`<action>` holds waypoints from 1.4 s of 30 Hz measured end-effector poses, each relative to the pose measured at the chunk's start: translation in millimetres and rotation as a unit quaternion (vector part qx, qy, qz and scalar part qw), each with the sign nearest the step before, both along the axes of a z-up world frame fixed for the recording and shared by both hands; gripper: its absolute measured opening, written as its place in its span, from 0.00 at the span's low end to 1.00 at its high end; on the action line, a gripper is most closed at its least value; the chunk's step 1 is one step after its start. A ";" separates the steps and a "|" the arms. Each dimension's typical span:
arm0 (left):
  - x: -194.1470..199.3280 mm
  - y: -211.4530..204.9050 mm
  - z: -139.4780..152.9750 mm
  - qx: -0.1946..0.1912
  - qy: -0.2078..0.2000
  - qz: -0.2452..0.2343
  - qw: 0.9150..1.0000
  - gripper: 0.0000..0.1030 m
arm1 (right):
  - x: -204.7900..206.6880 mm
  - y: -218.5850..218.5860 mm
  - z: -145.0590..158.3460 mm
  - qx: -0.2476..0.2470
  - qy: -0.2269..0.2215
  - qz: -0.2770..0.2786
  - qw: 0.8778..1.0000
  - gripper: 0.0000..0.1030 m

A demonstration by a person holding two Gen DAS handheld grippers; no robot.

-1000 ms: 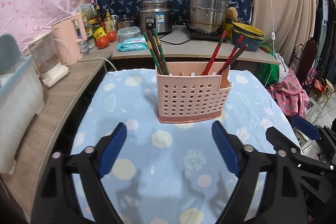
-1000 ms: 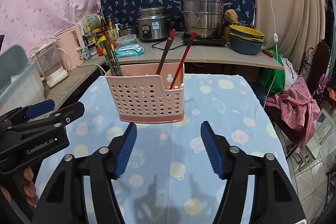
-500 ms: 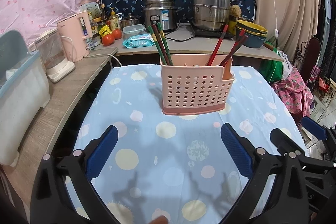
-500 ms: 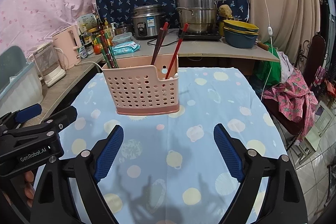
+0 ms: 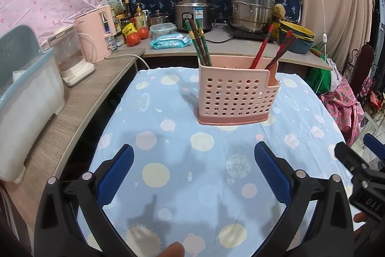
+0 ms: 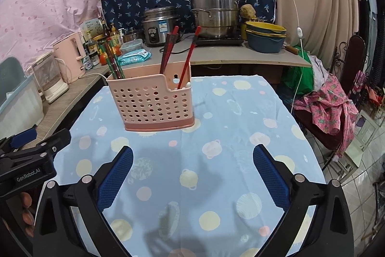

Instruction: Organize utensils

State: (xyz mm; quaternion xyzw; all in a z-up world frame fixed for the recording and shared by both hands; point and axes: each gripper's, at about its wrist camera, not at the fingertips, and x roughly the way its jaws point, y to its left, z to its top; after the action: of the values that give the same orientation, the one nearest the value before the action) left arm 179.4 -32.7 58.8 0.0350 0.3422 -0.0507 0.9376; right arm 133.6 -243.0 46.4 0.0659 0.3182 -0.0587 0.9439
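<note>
Chopsticks stand in a pink perforated holder (image 5: 237,98) on the table (image 5: 149,112), which has a blue planet-print cloth; holder sits toward the far edge, roughly mid-width. Green chopsticks (image 5: 199,45) lean at the holder's left end, 3 tips countable in the left wrist view. Red chopsticks (image 5: 263,47) at the right end: left view shows approx 3 sticks, right wrist view only 2 clear red tops, so count unsure.

Left view only: a fingertip at the bottom edge, plus the right gripper's black body w/ blue pad at the far right. Right view only: left gripper's body at the left edge w/ "GenRobot.AI" lettering and fingers of a hand (image 6: 25,206) beneath, and a round hole in the holder's low back wall by the notch.

Left gripper (image 5: 193,175) is spread wide, nothing between its pads, jaws just been opening; holder is well ahead of it, toward the far edge, apart from both tips. Right gripper (image 6: 192,172) likewise spread wide, empty, jaws just been opening; holder ahead and to its left, no contact.

Counter behind: 1 rice cooker (image 5: 192,11), 1 stacked steel steamer pot (image 5: 251,6), 1 pink kettle (image 5: 96,35), 2 tomatoes (image 5: 137,36).
</note>
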 end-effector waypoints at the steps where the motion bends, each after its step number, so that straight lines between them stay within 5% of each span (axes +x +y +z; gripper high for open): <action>1: 0.0 0.8 -0.4 0.000 0.000 0.001 1.000 0.93 | -0.3 -1.0 -0.2 0.002 0.001 -0.002 1.000 0.93; 42: 8.1 5.8 -14.0 0.020 0.052 0.016 0.998 0.93 | 10.0 14.2 -13.7 -0.015 0.060 0.013 0.998 0.93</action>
State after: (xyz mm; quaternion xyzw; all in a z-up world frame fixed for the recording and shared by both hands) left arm 187.5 -26.9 44.7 0.0459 0.3924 -0.0309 0.9181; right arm 143.6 -228.8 32.7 0.0437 0.3742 -0.0549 0.9247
